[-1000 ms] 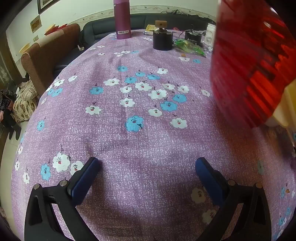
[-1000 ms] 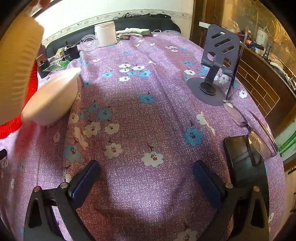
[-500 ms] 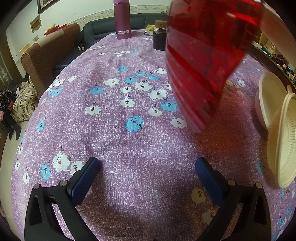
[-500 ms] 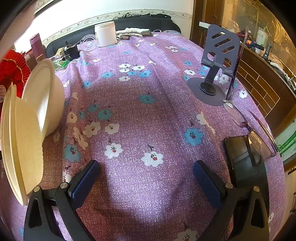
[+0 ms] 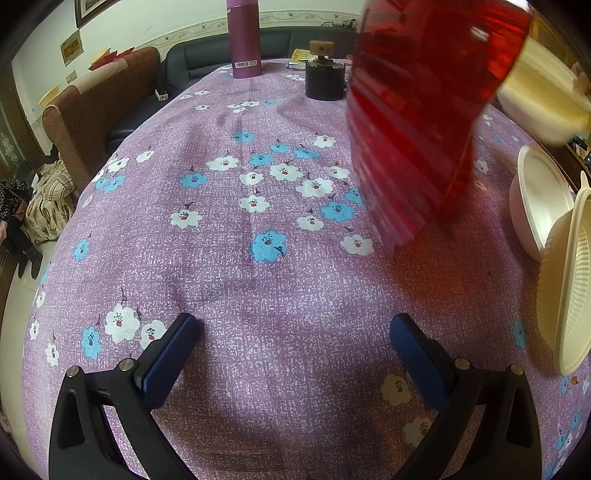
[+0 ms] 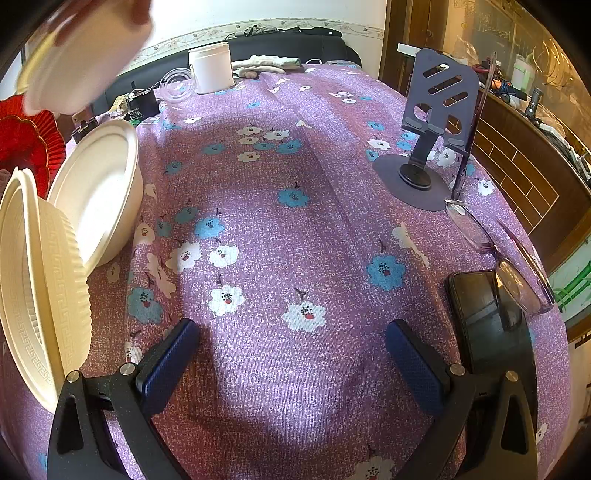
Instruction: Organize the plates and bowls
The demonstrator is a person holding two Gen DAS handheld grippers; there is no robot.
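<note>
A red ribbed plate [image 5: 424, 122] stands tilted over the table ahead-right of my left gripper [image 5: 295, 328], blurred with motion. It also shows at the far left in the right wrist view as the red plate [image 6: 26, 144]. A white bowl [image 5: 539, 199] [image 6: 99, 188] and cream plates [image 5: 569, 288] [image 6: 40, 280] sit on the floral cloth between the two grippers. A hand [image 6: 142, 7] holds another cream bowl [image 6: 85, 55] [image 5: 543, 92] in the air above them. My right gripper [image 6: 291, 336] rests low over the cloth. Both grippers are open and hold nothing.
A purple bottle [image 5: 243, 37] and a dark jar [image 5: 324, 79] stand at the far side. A phone stand [image 6: 432, 122], glasses [image 6: 498, 251] and a phone [image 6: 487, 325] lie to the right. A white jar [image 6: 211, 72] stands at the back. A brown chair [image 5: 99, 107] is left of the table.
The white bowl and cream plates have been set down between the grippers. The red plate swung in from the right. A hand now holds another cream bowl aloft. Neither gripper moved.
</note>
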